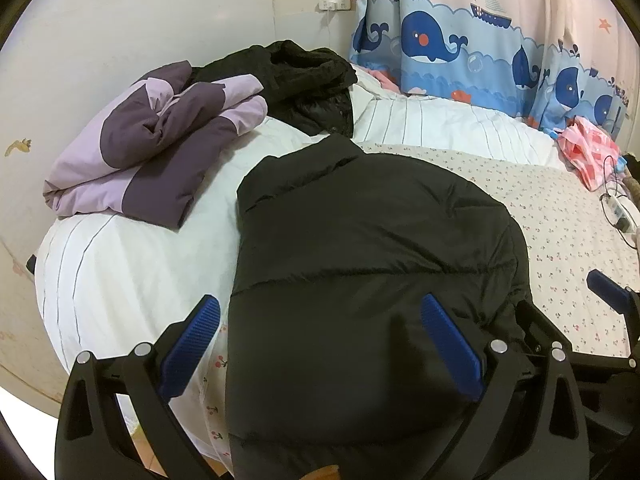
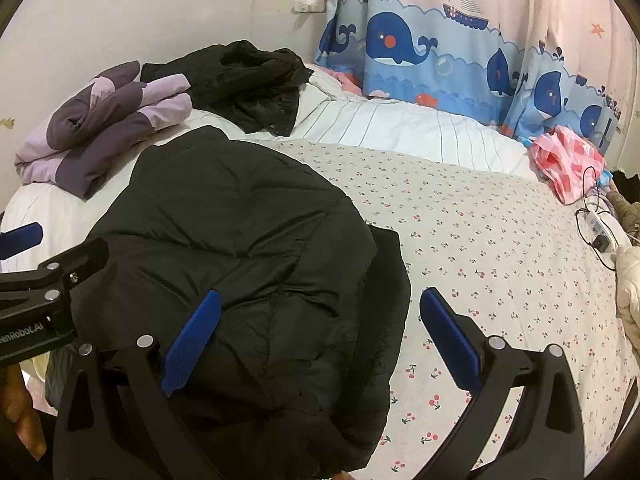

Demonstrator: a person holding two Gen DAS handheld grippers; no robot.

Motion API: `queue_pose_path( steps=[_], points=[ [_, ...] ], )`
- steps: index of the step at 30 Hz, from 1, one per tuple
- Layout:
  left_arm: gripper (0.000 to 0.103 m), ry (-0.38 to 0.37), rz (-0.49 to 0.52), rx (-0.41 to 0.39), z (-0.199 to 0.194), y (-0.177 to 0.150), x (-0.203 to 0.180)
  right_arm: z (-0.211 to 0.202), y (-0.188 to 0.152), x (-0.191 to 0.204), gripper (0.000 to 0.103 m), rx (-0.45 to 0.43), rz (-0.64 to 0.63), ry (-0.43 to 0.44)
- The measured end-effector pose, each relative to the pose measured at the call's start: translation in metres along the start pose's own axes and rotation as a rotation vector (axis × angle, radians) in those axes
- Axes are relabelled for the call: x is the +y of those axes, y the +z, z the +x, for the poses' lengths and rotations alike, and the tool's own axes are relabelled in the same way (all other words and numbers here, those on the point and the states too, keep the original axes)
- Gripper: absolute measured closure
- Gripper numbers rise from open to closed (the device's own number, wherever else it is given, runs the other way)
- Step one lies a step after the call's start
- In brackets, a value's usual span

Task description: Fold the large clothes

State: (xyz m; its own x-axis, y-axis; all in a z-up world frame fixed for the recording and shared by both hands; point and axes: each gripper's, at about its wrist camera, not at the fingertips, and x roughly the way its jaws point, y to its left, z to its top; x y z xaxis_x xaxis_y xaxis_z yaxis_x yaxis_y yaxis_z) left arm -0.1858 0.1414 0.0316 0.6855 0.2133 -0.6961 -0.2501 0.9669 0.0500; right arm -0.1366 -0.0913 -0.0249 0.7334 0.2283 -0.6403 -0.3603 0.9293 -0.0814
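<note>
Take the black puffer jacket (image 1: 360, 280) as your landmark: it lies folded into a narrow panel on the floral sheet (image 2: 500, 248), hem toward you, collar pointing away.

Nearest you, your left gripper (image 1: 320, 344) stands wide apart and holds nothing; 1 blue pad (image 1: 448, 344) hovers over the jacket's hem, the other sits off its left edge above the bedding. Your right gripper (image 2: 320, 340) is also spread wide and empty, 1 pad (image 2: 192, 340) over the jacket's right part, the other past its right edge above the sheet.

The risk starts here. The jacket looks puffy and slick, so if you close on only the top layer, I judge the under layers will slide out and the fold will open. On its right side a dark flap (image 2: 394, 280) already sticks out from beneath; lift there carelessly and it likely drags wider.

Your 2 grippers are close together at the hem. Closing both at once could knock their frames together.

Beyond the jacket's collar sit a purple folded garment (image 1: 152, 148) to the left and a crumpled black garment (image 1: 304, 76) farther back. Fold toward the collar with too long a sweep and the jacket may shove or land on them.

Far to the jacket's right, a power strip with cables (image 2: 600, 232) lies at the bed's edge; keep your right gripper from snagging it.
</note>
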Motion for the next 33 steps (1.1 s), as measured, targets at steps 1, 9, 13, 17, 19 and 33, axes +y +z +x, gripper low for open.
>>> queue_pose_path(
  steps=[1, 9, 13, 17, 19, 33],
  points=[
    [0.007, 0.000, -0.001, 0.002, 0.0005, -0.0002, -0.0002, -0.0001, 0.0003, 0.0003, 0.007, -0.001, -0.001, 0.000],
    [0.007, -0.019, -0.009, 0.010, 0.0035, -0.0007, 0.0002, -0.0005, 0.0014, 0.0022, 0.007, -0.002, -0.001, -0.004],
    [0.007, -0.021, -0.009, 0.005, 0.0034, -0.0004, -0.0005, -0.0004, 0.0008, 0.0010, 0.007, -0.001, 0.001, -0.003],
    [0.007, -0.019, -0.001, -0.007, 0.0019, -0.0002, -0.0015, -0.0004, 0.0006, 0.0003, 0.007, -0.001, 0.000, -0.002],
    [0.007, -0.016, 0.005, -0.009, 0.0020, 0.0012, -0.0021, -0.0002, 0.0005, 0.0009, 0.007, -0.001, 0.001, -0.003],
    [0.007, 0.011, 0.017, -0.008, 0.0009, 0.0026, -0.0028, -0.0011, 0.0020, 0.0049, 0.007, 0.002, 0.005, -0.002]
  ],
)
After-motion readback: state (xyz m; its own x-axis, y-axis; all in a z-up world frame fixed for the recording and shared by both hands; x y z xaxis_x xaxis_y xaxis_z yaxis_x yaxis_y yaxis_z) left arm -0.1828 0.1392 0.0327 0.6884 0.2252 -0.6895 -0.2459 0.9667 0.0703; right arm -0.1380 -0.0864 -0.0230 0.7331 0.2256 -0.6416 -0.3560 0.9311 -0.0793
